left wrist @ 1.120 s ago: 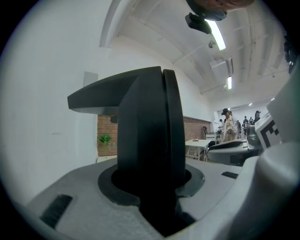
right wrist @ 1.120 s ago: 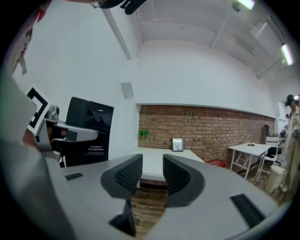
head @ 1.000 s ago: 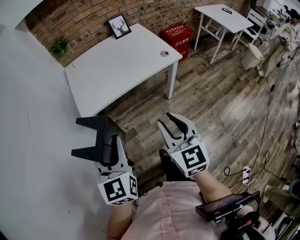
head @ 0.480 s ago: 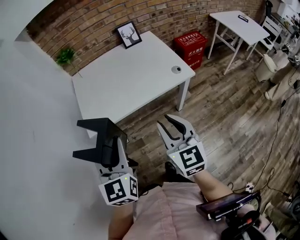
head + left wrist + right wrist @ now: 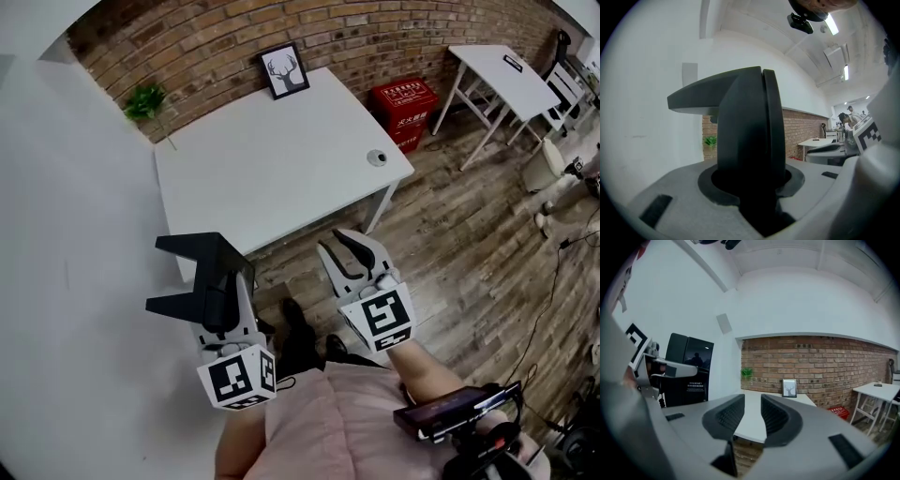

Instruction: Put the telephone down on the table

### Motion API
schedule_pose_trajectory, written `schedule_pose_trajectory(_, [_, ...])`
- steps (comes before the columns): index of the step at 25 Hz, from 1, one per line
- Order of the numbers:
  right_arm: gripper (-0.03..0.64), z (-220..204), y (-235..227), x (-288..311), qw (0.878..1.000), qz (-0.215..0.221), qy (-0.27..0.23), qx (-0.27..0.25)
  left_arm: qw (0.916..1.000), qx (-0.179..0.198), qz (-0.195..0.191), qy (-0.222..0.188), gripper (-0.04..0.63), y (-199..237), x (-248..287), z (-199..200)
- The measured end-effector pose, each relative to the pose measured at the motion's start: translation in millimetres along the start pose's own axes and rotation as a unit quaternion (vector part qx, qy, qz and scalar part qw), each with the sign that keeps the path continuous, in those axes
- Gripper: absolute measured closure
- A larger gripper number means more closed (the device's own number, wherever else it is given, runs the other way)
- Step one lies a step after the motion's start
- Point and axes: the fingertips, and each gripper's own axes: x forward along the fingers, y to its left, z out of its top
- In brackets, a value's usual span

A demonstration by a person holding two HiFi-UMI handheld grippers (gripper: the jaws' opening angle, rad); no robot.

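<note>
Now, telephone (image 5: 200,278): one black handset, clamped in the left hand-held gripper (image 5: 221,298), in the air by the tabletop's near left corner.
Right hand-held gripper (image 5: 341,246): pointing roughly level, gap narrow, jaws just closing, nothing between them.
Tabletop (image 5: 281,169): one deer picture (image 5: 285,70) at the far edge, one small round object (image 5: 377,157) at the right.

Bright, even light; sharp; fisheye-curved edges.

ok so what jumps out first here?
The black telephone clamped in the left gripper, low in the head view. Ahead stands a white table against a brick wall, with a framed deer picture at its far edge.
</note>
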Motion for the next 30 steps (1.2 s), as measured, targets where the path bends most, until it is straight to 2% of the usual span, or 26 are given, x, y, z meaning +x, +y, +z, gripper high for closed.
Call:
schedule_pose_trajectory(7, [0.505,-7.6,-18.8,62.5,1.000,-0.002,0.014,-0.006,1.0000,-0.005,0.004,0.007,0.430,29.5,60.3,-11.2])
schedule_pose_trajectory(15, [0.505,-9.2,-40.3,166.5,1.000,-0.001,0.030,0.004,0.9997,-0.007,-0.008,0.024,0.430,72.6,155.9,-21.4])
schedule_pose_trajectory(24, [0.505,16.5,-54.0,273.3,1.000,0.000,0.022,0.002,0.9995,-0.009,-0.020,0.023,0.430,125.8,248.8,-12.2])
schedule_pose_trajectory(30, [0.505,47.7,-58.8,311.7,1.000,-0.004,-0.001,-0.015,0.9995,-0.010,-0.030,-0.001,0.430,148.1,288.3,6.9])
